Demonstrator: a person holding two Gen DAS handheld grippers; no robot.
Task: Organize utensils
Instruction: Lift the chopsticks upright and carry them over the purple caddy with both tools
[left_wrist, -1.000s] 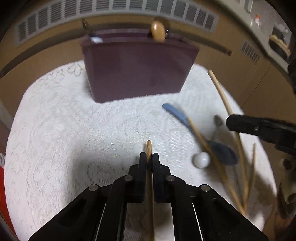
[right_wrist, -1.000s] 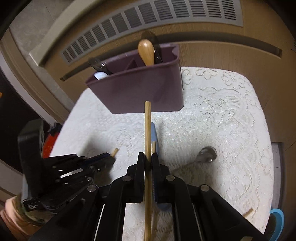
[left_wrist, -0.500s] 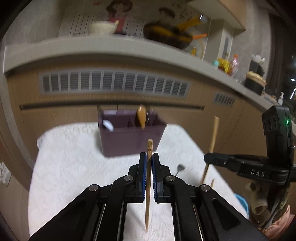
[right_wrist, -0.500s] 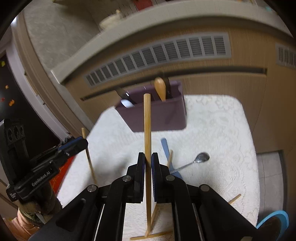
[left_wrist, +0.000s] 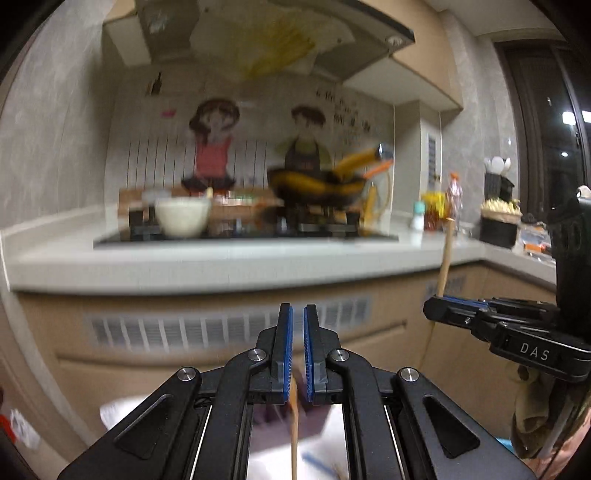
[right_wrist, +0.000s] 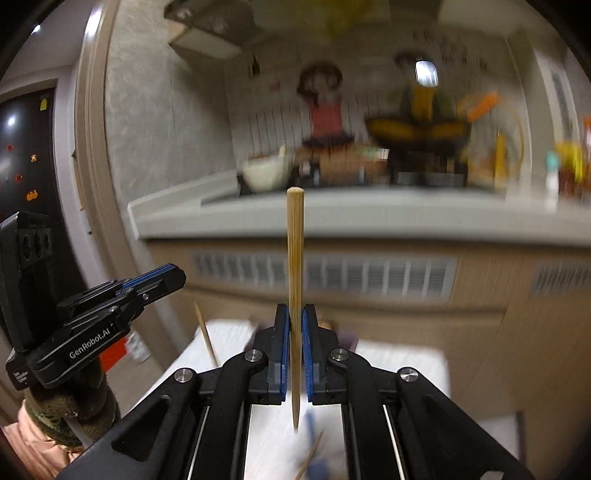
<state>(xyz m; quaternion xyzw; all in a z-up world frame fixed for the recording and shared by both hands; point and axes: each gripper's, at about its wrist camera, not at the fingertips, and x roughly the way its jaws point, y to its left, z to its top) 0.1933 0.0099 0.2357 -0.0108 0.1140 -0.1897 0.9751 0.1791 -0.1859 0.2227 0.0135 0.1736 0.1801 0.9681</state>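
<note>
Countertop now level; claws higher

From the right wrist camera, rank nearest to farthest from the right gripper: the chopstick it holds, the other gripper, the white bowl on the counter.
1. Chopstick: clamped upright in the right gripper.
2. Left gripper: off to the left, holding its own stick.
3. White bowl: far back on the counter, left of centre.

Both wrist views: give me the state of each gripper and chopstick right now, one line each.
left gripper: shut on a chopstick, raised off the table.
left chopstick: clamped low between the pads, hanging below them.
right gripper: shut on a chopstick.
right chopstick: clamped upright, sticking up above the pads.
</note>
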